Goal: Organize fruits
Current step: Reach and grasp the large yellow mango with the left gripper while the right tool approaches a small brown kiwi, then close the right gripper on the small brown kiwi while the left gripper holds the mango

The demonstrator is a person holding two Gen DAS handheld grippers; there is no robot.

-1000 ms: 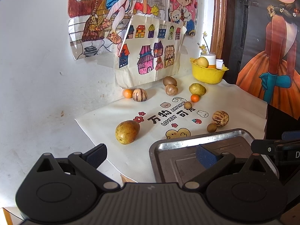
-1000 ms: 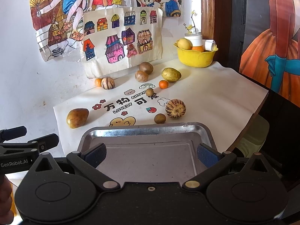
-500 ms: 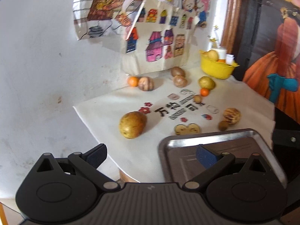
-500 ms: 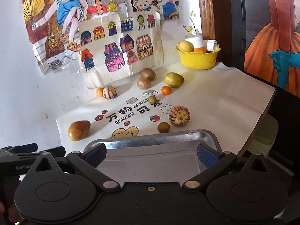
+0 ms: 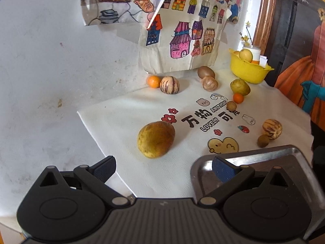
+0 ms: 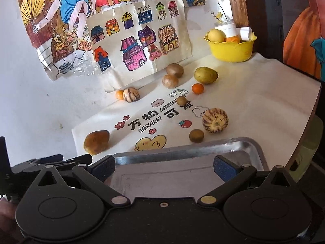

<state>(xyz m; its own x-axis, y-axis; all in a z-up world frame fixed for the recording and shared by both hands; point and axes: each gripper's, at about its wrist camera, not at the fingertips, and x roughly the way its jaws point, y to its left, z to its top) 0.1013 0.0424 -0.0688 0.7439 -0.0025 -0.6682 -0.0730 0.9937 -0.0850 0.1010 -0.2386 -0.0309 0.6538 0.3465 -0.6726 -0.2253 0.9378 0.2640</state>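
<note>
Two striped melons [image 6: 215, 120] [image 6: 131, 95], two small oranges [image 6: 197, 88] [image 6: 119, 94], one tray [image 6: 182, 148], one yellow bowl [image 6: 231, 49].

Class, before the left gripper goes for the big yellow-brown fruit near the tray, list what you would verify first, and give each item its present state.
1. Left gripper jaws wide apart and holding nothing: ok.
2. Big yellow-brown fruit lies ahead between the jaws' line, unobstructed: ok.
3. Nothing touches that fruit, so it can be lifted alone: ok.
4. Metal tray has bare floor to receive it: ok.
5. Right gripper open and apart from the fruit: ok.
6. Whether the fruit is firm enough to squeeze: cannot tell.
</note>
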